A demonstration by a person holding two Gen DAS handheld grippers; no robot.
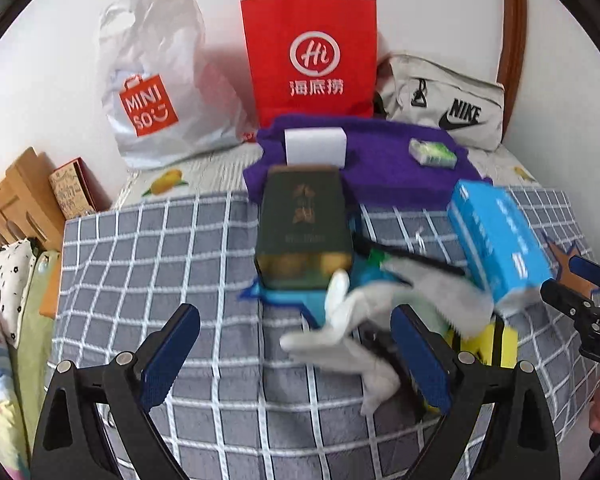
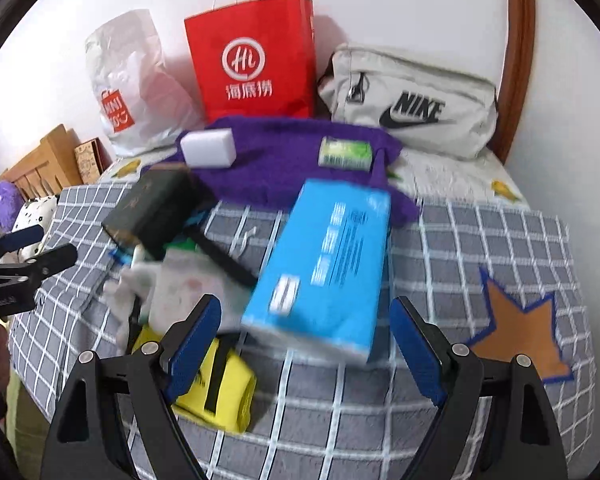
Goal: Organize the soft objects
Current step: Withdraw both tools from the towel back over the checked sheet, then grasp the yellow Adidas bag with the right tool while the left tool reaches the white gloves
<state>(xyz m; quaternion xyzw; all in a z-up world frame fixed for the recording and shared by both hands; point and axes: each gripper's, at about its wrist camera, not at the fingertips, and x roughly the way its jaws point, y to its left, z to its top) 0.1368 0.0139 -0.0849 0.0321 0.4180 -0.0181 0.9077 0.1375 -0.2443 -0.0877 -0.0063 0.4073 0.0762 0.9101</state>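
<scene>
A heap of things lies on a grey checked blanket [image 1: 160, 264]. In it are a white cloth [image 1: 356, 320], a dark green box [image 1: 304, 232], a light blue box [image 1: 496, 236] and a yellow pouch [image 2: 220, 388]. A purple towel [image 1: 392, 168] behind them carries a white sponge block [image 1: 315, 147] and a small green packet [image 1: 432, 153]. My left gripper [image 1: 296, 354] stands open just in front of the white cloth, nothing between its fingers. My right gripper [image 2: 304, 344] is open too, with the near end of the light blue box [image 2: 328, 264] in front of its gap, the pads apart from it.
Against the white wall stand a white Miniso plastic bag [image 1: 156, 76], a red paper bag [image 1: 312, 56] and a grey Nike pouch [image 1: 444, 104]. A wooden headboard [image 1: 16, 204] and pillows are at the left. An orange star patch [image 2: 520, 332] marks the blanket on the right.
</scene>
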